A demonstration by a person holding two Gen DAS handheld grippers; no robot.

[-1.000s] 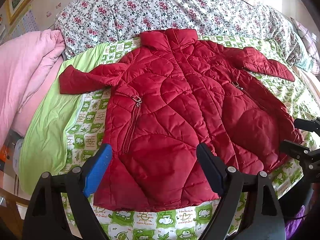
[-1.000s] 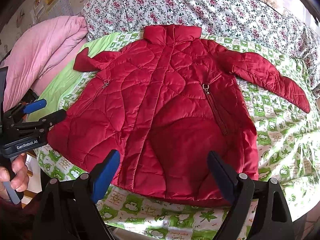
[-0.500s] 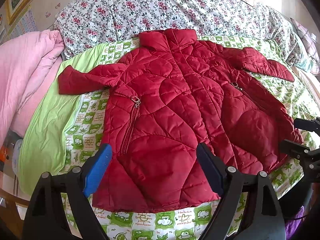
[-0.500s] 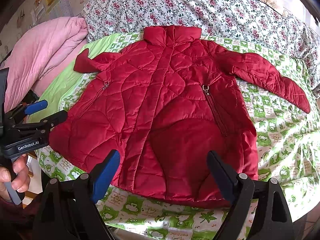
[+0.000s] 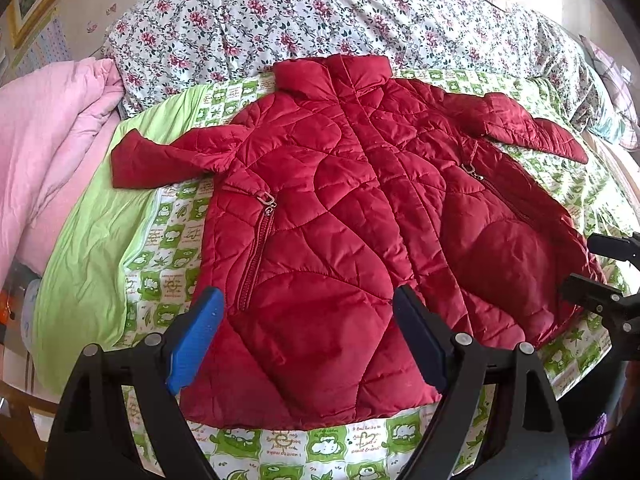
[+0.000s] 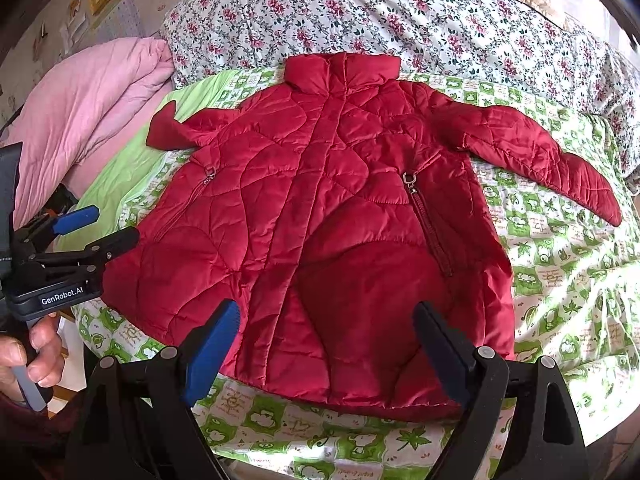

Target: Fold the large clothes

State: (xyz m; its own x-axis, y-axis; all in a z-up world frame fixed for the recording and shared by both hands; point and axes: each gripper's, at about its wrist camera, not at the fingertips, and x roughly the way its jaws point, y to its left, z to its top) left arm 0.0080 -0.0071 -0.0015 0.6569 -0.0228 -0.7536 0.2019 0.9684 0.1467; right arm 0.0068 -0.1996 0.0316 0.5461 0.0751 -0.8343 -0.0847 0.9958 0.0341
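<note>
The red quilted jacket [image 5: 352, 240] lay flat and front-up on a green frog-print sheet [image 5: 172, 240], collar away from both grippers and hem nearest them. The left gripper [image 5: 308, 340] hovered just above the hem's left half, jaws spread wide with nothing between them. The right gripper [image 6: 328, 348] hung over the hem's right half, equally wide and empty. Neither touched the fabric.

From the left gripper, the jacket's left sleeve [image 5: 168, 156] stretched out ahead and to the left, toward a pink duvet [image 5: 44, 160]. From the right gripper, the right sleeve [image 6: 548, 156] ran ahead and to the right, reaching toward a floral quilt [image 6: 440, 16] beyond the collar.

The risks seemed to lie mostly in the padding. The shell looked slick and puffy, so a pinch at the hem might have caught only the top layer, letting the back panel trail and the fold come out skewed. A fold would probably have sprung back open unless pressed. The sheet sat directly under the hem, so a low pinch could have taken sheet along with jacket and dragged the bedding. The sleeves lay far ahead of both grippers; folding the body first might have trapped them bunched underneath. With the grippers near each other, unequal lifts would likely have twisted the coat.
</note>
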